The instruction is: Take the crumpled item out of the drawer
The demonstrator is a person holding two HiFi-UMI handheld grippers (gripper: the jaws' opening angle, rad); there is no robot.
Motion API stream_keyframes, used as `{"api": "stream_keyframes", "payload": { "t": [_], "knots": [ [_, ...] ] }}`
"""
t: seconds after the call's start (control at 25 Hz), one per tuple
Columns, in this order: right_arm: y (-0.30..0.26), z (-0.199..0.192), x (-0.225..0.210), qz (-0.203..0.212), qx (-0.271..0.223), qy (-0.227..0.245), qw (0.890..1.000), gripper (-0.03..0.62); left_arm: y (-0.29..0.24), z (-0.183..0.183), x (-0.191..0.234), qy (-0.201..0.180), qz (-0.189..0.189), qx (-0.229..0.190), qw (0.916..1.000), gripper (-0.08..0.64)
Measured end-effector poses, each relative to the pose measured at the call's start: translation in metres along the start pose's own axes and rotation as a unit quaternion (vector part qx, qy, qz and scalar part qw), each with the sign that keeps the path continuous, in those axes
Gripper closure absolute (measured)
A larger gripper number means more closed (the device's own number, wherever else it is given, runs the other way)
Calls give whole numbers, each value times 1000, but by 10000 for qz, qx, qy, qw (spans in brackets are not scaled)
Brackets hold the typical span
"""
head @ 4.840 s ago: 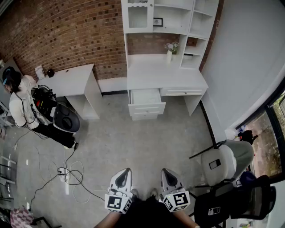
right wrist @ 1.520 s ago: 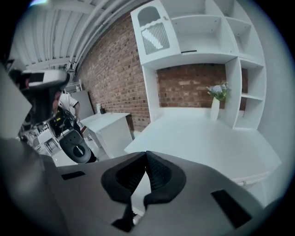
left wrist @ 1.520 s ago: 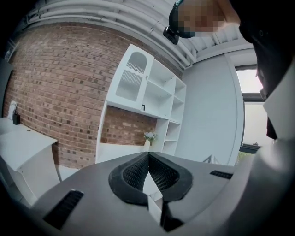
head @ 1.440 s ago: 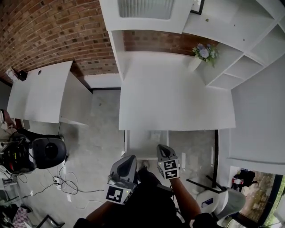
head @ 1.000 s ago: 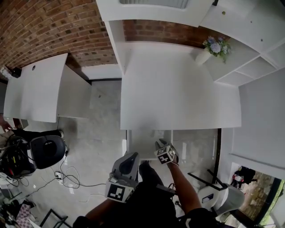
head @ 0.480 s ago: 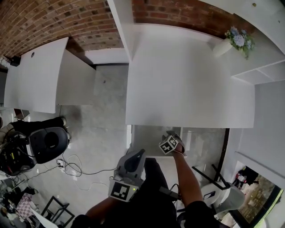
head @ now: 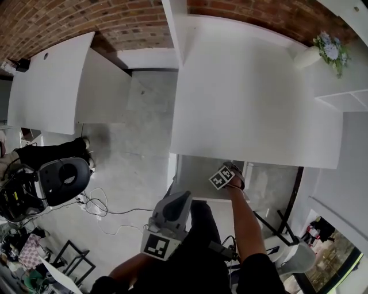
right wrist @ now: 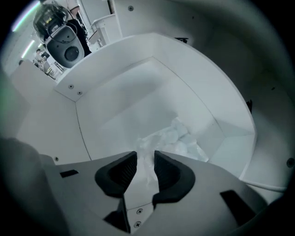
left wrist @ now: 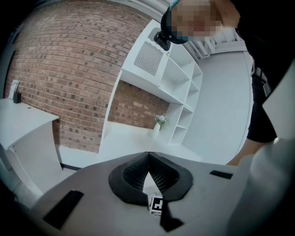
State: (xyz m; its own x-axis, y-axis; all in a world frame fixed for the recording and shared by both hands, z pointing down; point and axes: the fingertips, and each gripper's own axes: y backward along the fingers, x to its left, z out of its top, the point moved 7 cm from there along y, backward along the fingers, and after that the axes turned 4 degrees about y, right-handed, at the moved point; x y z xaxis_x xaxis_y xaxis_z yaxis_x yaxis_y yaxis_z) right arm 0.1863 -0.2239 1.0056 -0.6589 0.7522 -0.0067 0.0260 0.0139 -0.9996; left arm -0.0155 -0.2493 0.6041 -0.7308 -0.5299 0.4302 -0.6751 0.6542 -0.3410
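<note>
crumpled item (right wrist: 173, 137) in drawer (right wrist: 115, 87), just ahead of right gripper (right wrist: 145, 157), jaws opening, left gripper (left wrist: 148, 160) jaws together

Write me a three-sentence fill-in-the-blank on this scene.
The crumpled white item lies inside the open ___.
The left gripper has its jaws ___, holding nothing.
The wall behind the white desk is ___.
Missing words: drawer; shut; brick.
The right gripper has its jaws opening, the item showing between them.

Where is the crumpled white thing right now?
In the right gripper view, the crumpled white item lies inside the open drawer, toward the right of the picture. Its near edge reaches between the opening jaws of the right tool.
</note>
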Motion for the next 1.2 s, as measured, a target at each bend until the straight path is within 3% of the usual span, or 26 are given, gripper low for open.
{"api": "stream_keyframes", "payload": {
  "t": [0.28, 0.4, 0.6, 0.84, 1.0, 1.2],
  "knots": [
    [-6, 5, -5, -114, 102, 16, 9999, 549, 0, -3, 10, 39, 48, 62, 10000, 537],
    [4, 3, -8, -32, 9, -210, 9998, 558, 0, 0, 6, 15, -6, 6, 10000, 535],
    [43, 10, -16, -13, -377, -545, 9978, 560, 2, 10, -2, -20, -102, -173, 9998, 537],
    [115, 9, 13, 91, -1042, -767, 9916, 561, 18, 26, -25, -159, -175, -379, 9990, 536],
    [181, -4, 29, 15, -1772, -1250, 9762, 563, 36, 33, -41, -459, -195, -382, 9980, 536],
    [262, -27, 43, -218, -2878, -1827, 9399, 563, 60, 38, -69, -586, -178, -559, 9966, 536]
  ]
}}
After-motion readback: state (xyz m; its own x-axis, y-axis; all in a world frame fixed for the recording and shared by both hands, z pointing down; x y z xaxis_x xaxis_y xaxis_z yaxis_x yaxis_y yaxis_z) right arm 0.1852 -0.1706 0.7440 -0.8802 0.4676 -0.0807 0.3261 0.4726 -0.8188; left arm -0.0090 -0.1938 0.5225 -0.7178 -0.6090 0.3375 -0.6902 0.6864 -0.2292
